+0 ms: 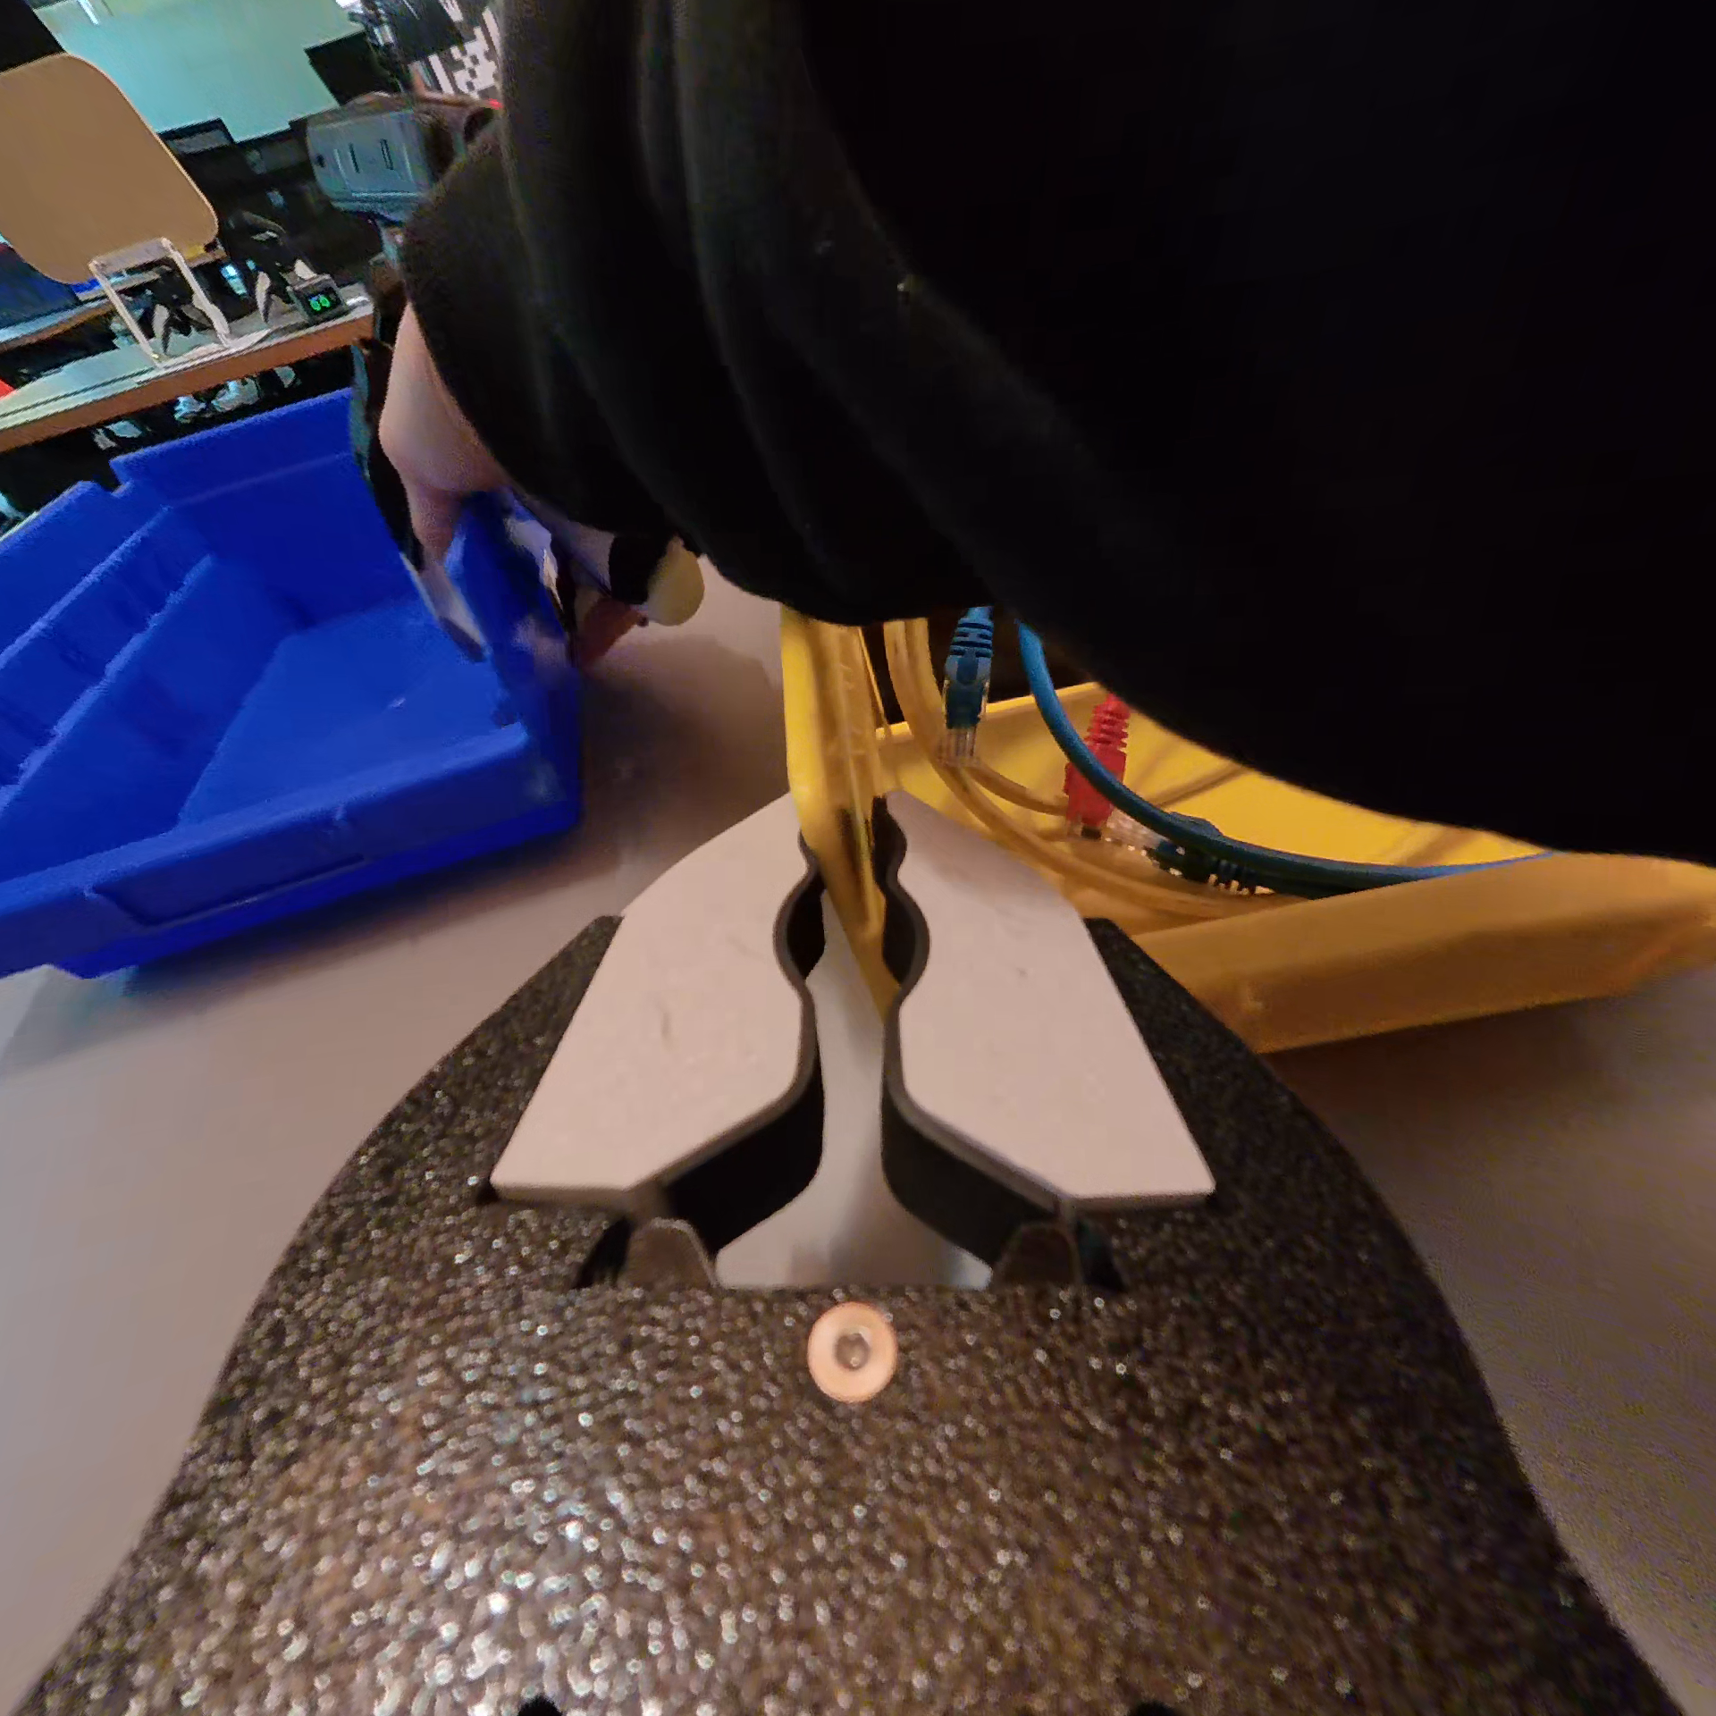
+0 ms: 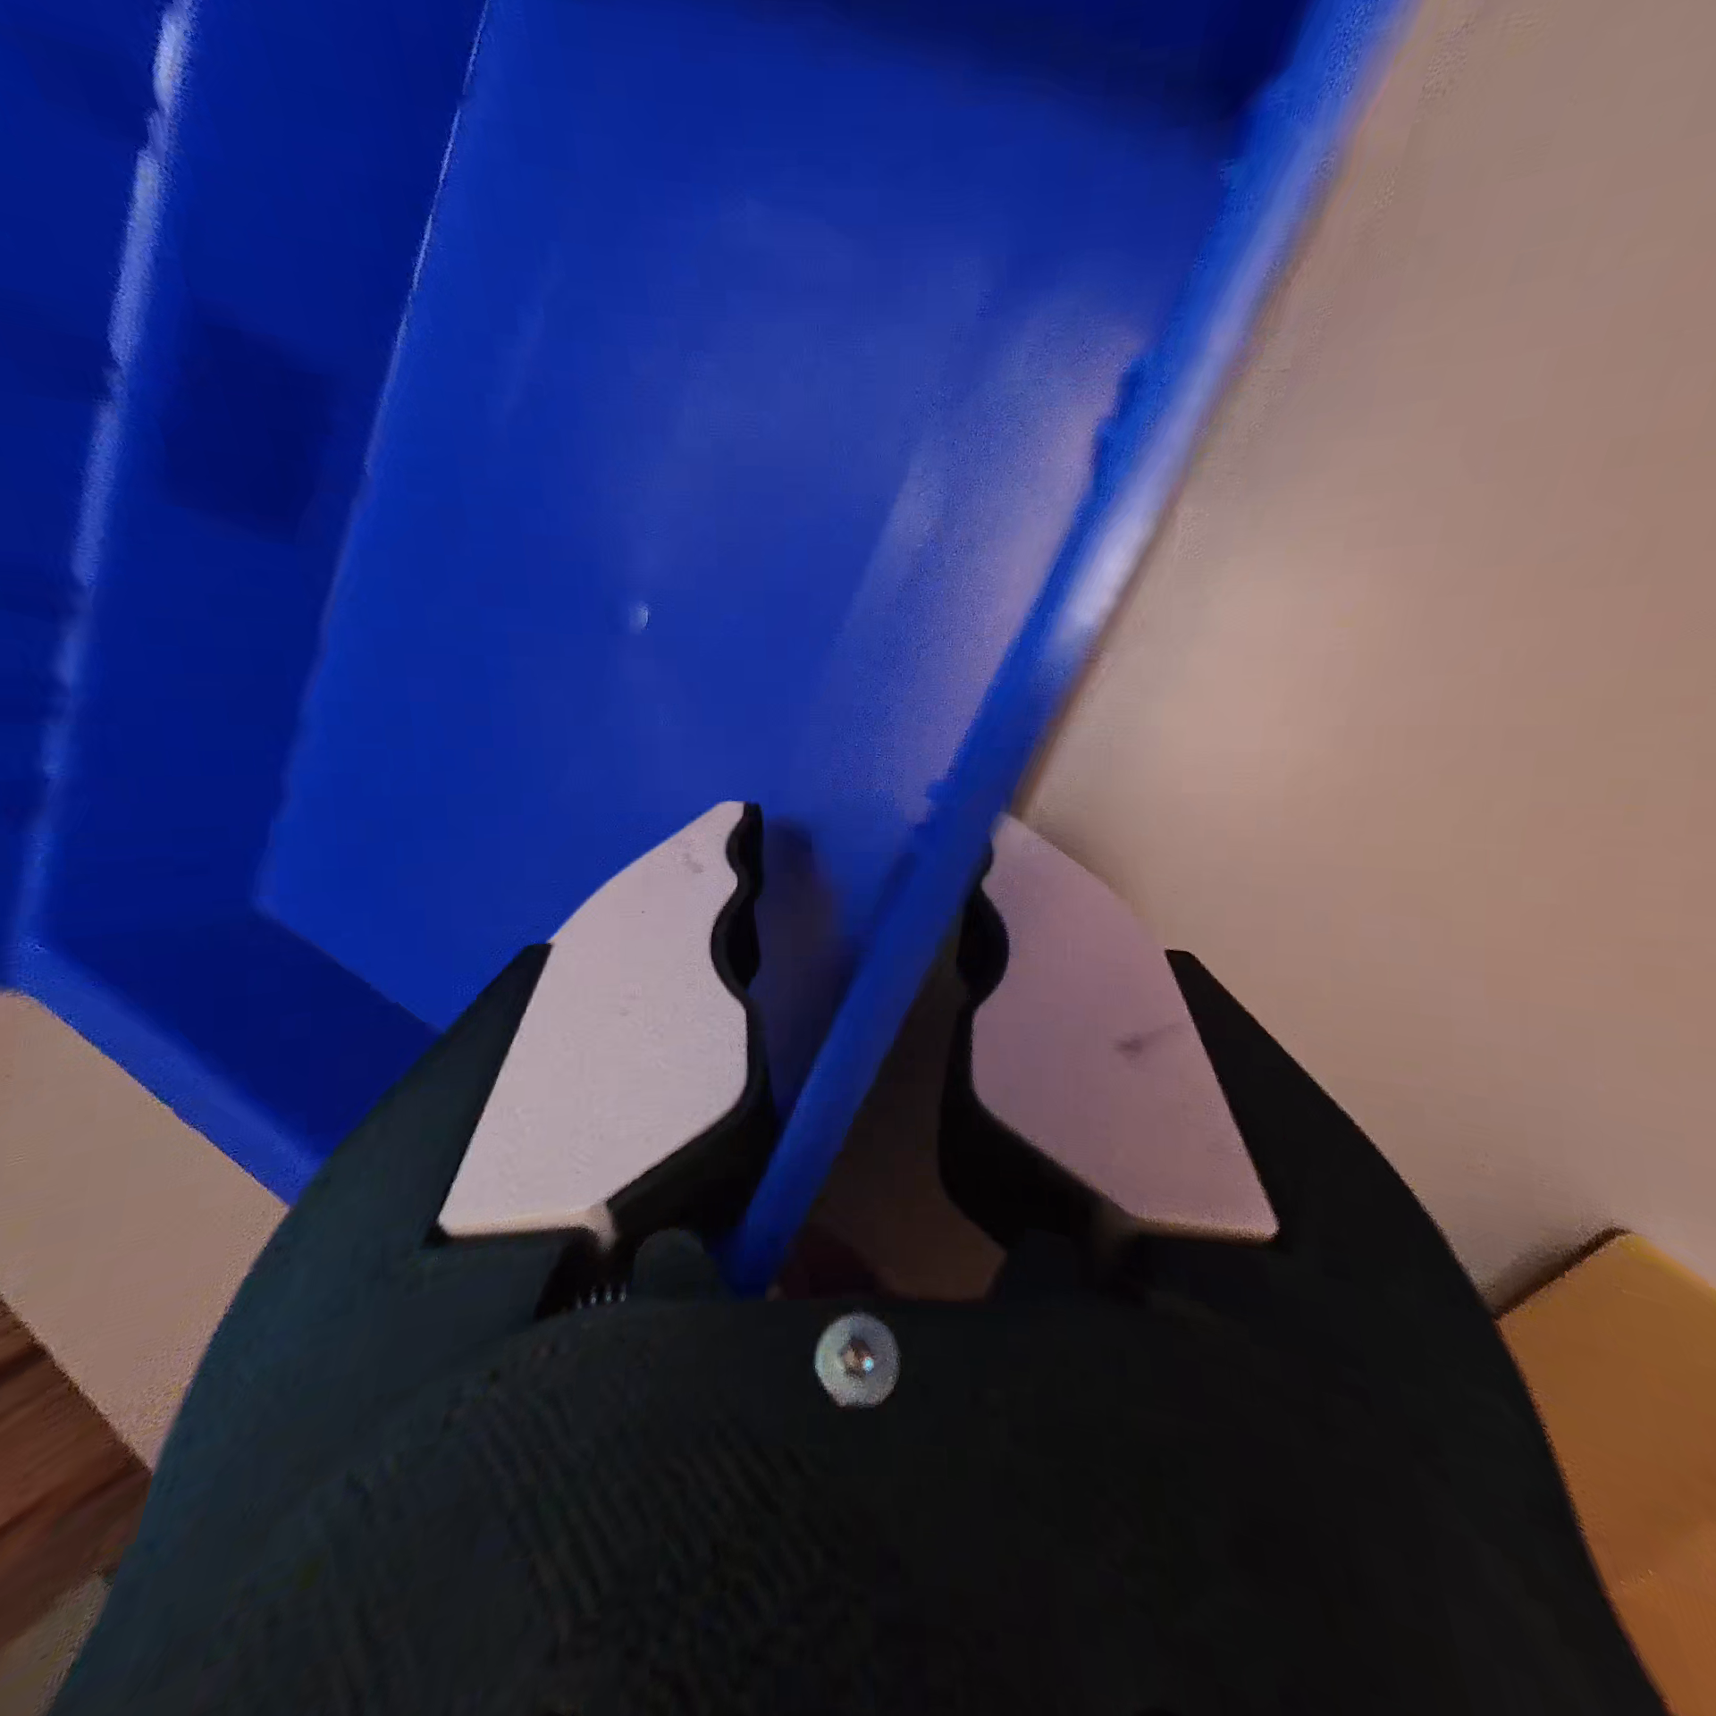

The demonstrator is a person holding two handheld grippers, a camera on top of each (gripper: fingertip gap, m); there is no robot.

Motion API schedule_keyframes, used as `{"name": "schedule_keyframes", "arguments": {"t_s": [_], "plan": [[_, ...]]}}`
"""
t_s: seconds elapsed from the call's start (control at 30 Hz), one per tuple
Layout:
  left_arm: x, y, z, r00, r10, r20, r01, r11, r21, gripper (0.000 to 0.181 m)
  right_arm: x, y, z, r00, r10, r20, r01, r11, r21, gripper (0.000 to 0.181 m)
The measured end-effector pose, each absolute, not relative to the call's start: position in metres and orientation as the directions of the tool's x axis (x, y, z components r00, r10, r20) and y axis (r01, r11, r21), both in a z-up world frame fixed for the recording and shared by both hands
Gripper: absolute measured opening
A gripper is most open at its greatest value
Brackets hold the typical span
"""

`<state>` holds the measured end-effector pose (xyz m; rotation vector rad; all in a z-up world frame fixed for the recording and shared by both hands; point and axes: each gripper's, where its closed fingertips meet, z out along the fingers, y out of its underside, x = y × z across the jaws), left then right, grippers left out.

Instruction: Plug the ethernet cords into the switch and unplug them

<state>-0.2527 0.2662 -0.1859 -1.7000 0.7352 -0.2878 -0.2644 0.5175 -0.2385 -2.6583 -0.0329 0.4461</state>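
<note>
Looking along our left claw [image 1: 852, 864], we see its two fingers pinching the near side wall of one yellow bin [image 1: 1319, 966], one finger inside and one outside. Within that bin lie the ethernet cords: we count one blue cord [image 1: 1068, 734] with two blue plugs showing, one red plug [image 1: 1096, 761], and a loose coil of yellow cord [image 1: 938, 743] whose strands we cannot count. A black sleeve [image 1: 1114, 325] hides the rest of the bin. We see no switch in either view.

Our right claw [image 2: 868, 840] straddles the rim of one blue bin [image 2: 604, 464], one finger inside the wall and one outside; the outer finger touches the wall, while a gap shows by the inner finger, so we cannot tell whether it is clamped. The picture is blurred there. From the left wrist view, the right claw [image 1: 520, 594] and the hand [image 1: 427, 446] holding it sit at the blue bin's [image 1: 279, 706] far corner.

Both bins stand on one pale tabletop [image 1: 186, 1207], side by side with a strip of bare surface between them. Beyond them stands a second, wood-edged table [image 1: 186, 371] bearing small items.
</note>
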Motion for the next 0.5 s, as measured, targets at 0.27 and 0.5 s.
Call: {"name": "schedule_keyframes", "arguments": {"t_s": [0.27, 0.5], "plan": [[-0.257, 0.267, -0.185, 0.759, -0.609, -0.231, -0.341, -0.069, -0.937, 0.007, -0.242, 0.514, -0.123, 0.863, 0.328, -0.385, 0.052, -0.814, -0.579, 0.04], [-0.278, 0.285, -0.186, 0.77, -0.616, -0.164, -0.296, -0.117, -0.948, 0.006, -0.071, 0.443, 0.002, 0.843, 0.472, -0.26, 0.1, -0.611, -0.786, 0.04]]}}
